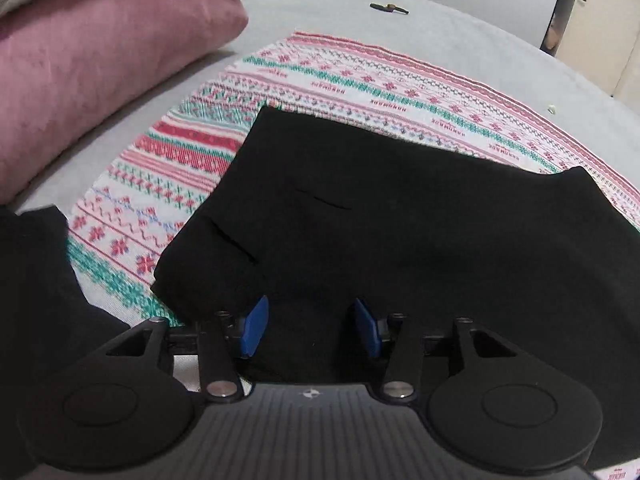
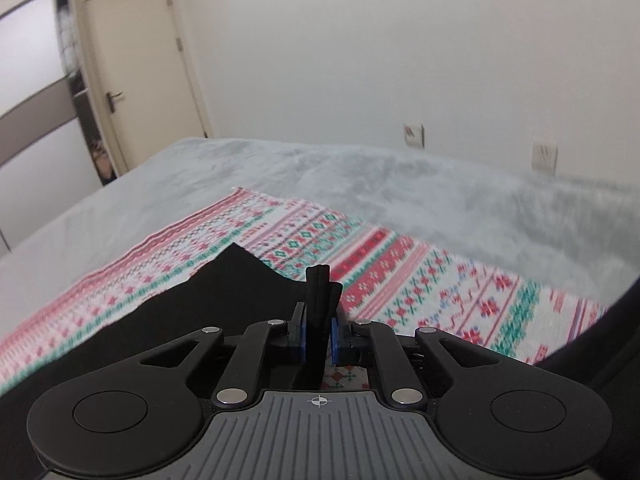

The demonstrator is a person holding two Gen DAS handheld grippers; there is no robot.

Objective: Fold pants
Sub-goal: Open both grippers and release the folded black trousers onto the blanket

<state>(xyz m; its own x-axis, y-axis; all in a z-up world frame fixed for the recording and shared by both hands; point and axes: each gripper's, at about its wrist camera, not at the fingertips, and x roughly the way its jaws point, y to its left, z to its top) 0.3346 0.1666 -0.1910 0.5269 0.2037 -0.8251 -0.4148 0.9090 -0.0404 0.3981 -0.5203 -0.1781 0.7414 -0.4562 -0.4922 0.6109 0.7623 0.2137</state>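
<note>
The black pants (image 1: 400, 220) lie spread on a patterned red, green and white cloth (image 1: 340, 76) on the bed. My left gripper (image 1: 311, 326) hovers over the near part of the pants, its blue pads wide apart and empty. In the right wrist view, my right gripper (image 2: 318, 332) is shut on a bunched edge of the black pants (image 2: 318, 296), which sticks up between the blue pads. The rest of the pants (image 2: 200, 304) trails to the left over the patterned cloth (image 2: 420, 292).
A pink pillow (image 1: 100, 60) lies at the left on the grey bedspread (image 1: 440, 28). A small dark object (image 1: 388, 8) sits far back on the bed. Another black fabric piece (image 1: 32, 280) lies at the left edge. A wall and door (image 2: 136, 72) stand beyond the bed.
</note>
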